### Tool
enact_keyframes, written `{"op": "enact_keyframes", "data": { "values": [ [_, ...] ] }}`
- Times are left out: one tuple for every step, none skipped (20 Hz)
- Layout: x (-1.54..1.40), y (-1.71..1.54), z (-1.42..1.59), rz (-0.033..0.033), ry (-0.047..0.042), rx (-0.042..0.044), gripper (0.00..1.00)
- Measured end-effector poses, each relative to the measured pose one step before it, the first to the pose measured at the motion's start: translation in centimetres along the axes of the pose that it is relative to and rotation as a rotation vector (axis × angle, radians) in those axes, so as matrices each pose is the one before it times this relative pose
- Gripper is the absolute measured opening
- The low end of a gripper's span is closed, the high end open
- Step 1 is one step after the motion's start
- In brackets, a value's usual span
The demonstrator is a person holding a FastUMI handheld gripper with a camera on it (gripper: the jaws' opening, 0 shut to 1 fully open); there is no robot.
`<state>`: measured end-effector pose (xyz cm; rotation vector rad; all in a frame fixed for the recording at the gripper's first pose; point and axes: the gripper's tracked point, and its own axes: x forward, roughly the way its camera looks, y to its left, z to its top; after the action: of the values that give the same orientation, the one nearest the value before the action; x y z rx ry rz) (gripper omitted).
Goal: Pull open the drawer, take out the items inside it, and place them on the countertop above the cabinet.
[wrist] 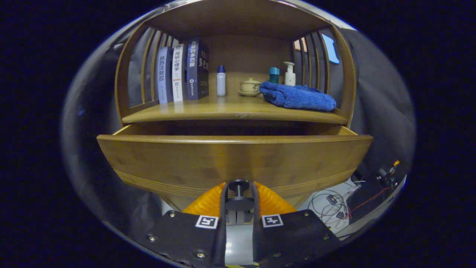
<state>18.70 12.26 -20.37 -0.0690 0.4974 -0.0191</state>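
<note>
One hand-held gripper [238,193], fingers closed on the one dark round drawer knob [238,185]. One pulled-out wooden drawer [234,160]. Three upright books [182,72], one folded blue towel [297,96], one lidded ceramic cup [250,87], apparently three bottles [221,80].

Ahead of me 3 upright books [182,72] lean against the slatted side [147,70]. Loose wires [334,206] sprawl on the floor to my lower right, beside the cabinet.
</note>
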Motion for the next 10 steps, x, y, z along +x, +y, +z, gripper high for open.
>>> {"op": "enact_keyframes", "data": {
  "values": [
    [-0.783,-0.239,-0.325,-0.00952,0.00304,-0.00519,0.28],
    [-0.708,-0.265,-0.346,-0.01066,0.00128,-0.00592,0.29],
    [-0.594,-0.114,-0.166,-0.00529,0.00002,-0.00105,0.28],
    [-0.747,0.033,-0.400,-0.00680,0.00774,-0.00731,0.28],
    [-0.593,0.073,-0.246,-0.00612,0.00620,-0.00440,0.28],
    [-0.498,0.197,-0.182,-0.00420,0.00508,-0.00581,0.28],
    [-0.563,0.103,0.102,-0.00510,0.00000,-0.00417,0.28],
    [-0.958,0.040,0.801,-0.00086,-0.03433,0.00770,0.28],
    [-0.500,1.895,1.592,0.10810,-0.06998,0.03190,0.28],
    [-1.615,-0.731,1.902,-0.01369,-0.07944,0.00112,0.15]
  ]
}}
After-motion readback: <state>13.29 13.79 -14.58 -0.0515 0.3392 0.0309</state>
